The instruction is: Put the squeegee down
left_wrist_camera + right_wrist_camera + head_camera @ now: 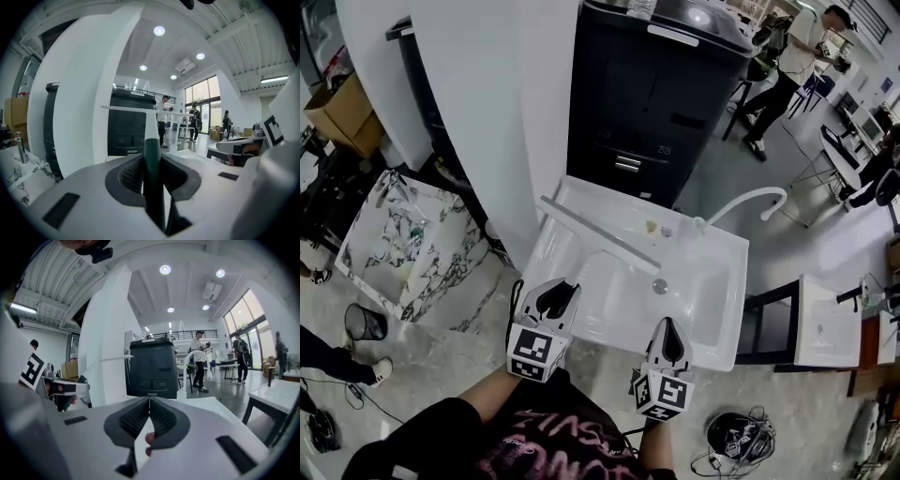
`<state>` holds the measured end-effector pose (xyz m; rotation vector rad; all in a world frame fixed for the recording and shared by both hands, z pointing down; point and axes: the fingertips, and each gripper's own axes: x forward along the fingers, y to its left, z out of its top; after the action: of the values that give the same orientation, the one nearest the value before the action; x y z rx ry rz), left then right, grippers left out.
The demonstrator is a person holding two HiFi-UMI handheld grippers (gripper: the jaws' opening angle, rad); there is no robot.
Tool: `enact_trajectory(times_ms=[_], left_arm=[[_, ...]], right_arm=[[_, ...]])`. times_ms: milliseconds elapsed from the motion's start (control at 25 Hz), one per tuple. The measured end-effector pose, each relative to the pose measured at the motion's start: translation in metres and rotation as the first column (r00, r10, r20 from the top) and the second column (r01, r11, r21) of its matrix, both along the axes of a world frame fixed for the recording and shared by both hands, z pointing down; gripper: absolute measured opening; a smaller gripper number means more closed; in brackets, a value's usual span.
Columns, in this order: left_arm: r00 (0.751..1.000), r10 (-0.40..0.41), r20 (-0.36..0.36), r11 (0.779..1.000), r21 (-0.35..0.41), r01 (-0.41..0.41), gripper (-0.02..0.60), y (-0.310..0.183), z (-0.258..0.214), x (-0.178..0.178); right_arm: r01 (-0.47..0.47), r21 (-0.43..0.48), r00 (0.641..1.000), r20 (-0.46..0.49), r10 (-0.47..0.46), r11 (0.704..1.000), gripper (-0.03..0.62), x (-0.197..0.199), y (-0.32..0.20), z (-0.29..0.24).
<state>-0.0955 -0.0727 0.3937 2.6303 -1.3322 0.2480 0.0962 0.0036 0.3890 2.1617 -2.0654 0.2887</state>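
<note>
squeegee handle end hidden, specks perhaps soap

- White sink sat at centre of the head view, drain in its basin.
- White curved faucet rose from the sink's far right corner; two small items lay on the rim near it, too small to tell.
- Dark cabinet stood just behind the sink.
- White pillar stood left of the cabinet.
- Marble basin lay tilted on the floor, left of the sink.
- Cardboard box sat far left.
- Wire bin stood near the marble basin.
- Second sink rested on a dark frame, at right.
- Cables lay on the floor.
- Person stood in the background.
- Round ceiling lights were on.
</note>
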Motion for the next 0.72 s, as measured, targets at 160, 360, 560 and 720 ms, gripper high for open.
enact_trajectory(times_ms=[160, 360, 560, 720], left_arm=[[1.000, 0.021, -0.003, 1.000, -0.006, -0.021, 0.076, -0.013, 0.002, -0.002], [0.998, 0.058, -0.002, 0.998, 0.002, -0.058, 0.076, -0.023, 0.004, -0.003], [0.998, 0.061, -0.008, 0.998, -0.012, -0.062, 0.075, -0.029, 0.010, -0.010], [0.997, 0.078, -0.010, 0.997, -0.016, -0.078, 0.076, -0.032, 0.013, -0.010]], right_arm=[[-0.018, -0.002, 1.000, -0.001, 0.018, 1.000, 0.020, -0.004, -0.013, 0.001], [-0.026, -0.007, 1.000, -0.014, 0.026, 1.000, 0.020, -0.013, -0.027, 0.004], [-0.026, -0.010, 0.999, -0.024, 0.026, 1.000, 0.020, -0.020, -0.036, 0.005], [-0.031, -0.014, 0.999, -0.036, 0.031, 0.999, 0.020, -0.023, -0.041, 0.004]])
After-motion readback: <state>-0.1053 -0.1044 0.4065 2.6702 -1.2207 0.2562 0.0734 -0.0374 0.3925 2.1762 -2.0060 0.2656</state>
